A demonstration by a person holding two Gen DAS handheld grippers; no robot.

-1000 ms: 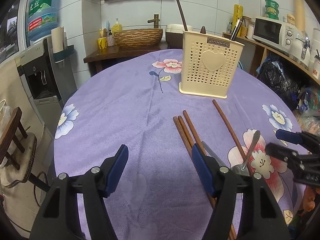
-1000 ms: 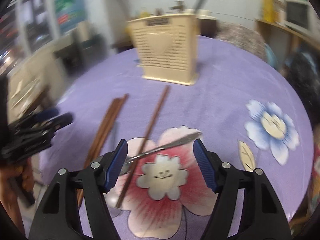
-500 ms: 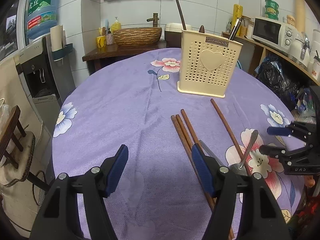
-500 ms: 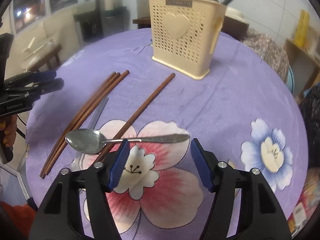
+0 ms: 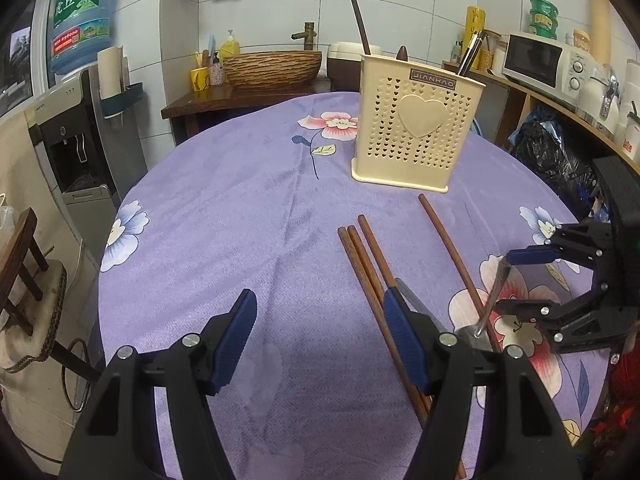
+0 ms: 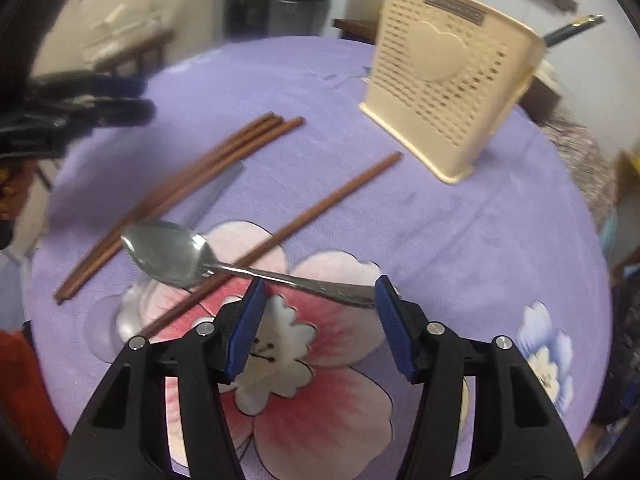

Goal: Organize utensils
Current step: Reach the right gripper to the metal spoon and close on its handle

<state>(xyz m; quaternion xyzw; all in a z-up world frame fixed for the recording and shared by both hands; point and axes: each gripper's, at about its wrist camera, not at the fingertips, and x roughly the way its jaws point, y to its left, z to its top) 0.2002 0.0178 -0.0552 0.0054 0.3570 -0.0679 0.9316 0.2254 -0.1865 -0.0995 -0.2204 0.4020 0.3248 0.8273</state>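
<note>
A steel spoon (image 6: 172,252) lies on the purple flowered tablecloth (image 6: 440,220), its neck across a single brown chopstick (image 6: 320,208). My right gripper (image 6: 318,296) hangs just over the spoon's handle, jaws open, the handle running between the two blue pads and its end close to the right one. The left wrist view shows that gripper (image 5: 512,282) astride the spoon (image 5: 494,292). My left gripper (image 5: 320,308) stands open above bare cloth, holding nothing, beside three chopsticks (image 5: 364,264). The cream perforated utensil holder (image 5: 416,136) stands upright farther back.
A flat grey blade (image 5: 416,304) lies against the three chopsticks. The holder has a few handles sticking out of it. A water dispenser (image 5: 76,132) and a wooden chair (image 5: 24,264) stand left of the table, and shelves with a microwave (image 5: 540,64) run along the right.
My right gripper has rolled and dropped closer over the spoon's handle, and its jaws have narrowed a little. The left gripper has stayed where it was.
</note>
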